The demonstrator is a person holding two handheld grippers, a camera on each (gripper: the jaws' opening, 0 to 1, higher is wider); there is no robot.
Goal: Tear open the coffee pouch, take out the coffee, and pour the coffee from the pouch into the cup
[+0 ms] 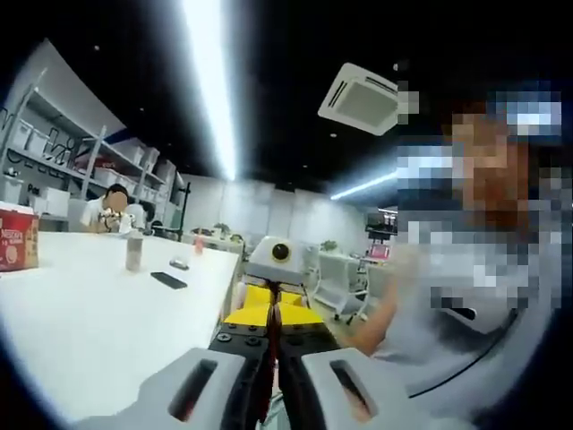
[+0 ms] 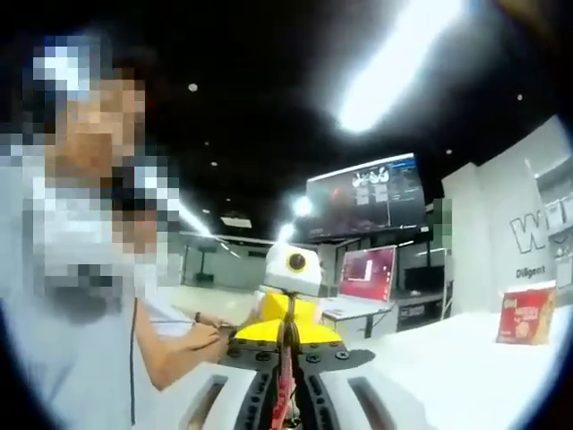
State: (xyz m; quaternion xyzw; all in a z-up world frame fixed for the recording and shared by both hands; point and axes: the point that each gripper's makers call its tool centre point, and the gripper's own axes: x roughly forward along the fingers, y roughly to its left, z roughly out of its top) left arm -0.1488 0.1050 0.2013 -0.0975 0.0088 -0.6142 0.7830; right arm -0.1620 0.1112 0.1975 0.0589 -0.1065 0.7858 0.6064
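White table (image 1: 98,313) seen stretching toward 10 o'clock, red box (image 1: 18,237) near its 9 o'clock edge, left gripper (image 1: 273,385) and right gripper (image 2: 286,394) raised facing each other, both apparently clamped together on a thin red pouch (image 2: 285,390)

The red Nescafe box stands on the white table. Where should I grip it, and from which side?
Probably its upper part, from above: the red Nescafe box stands upright on the white table, top free. Close across its narrower depth. The left tongs and right tongs look shut on a thin red strip, so free one first.
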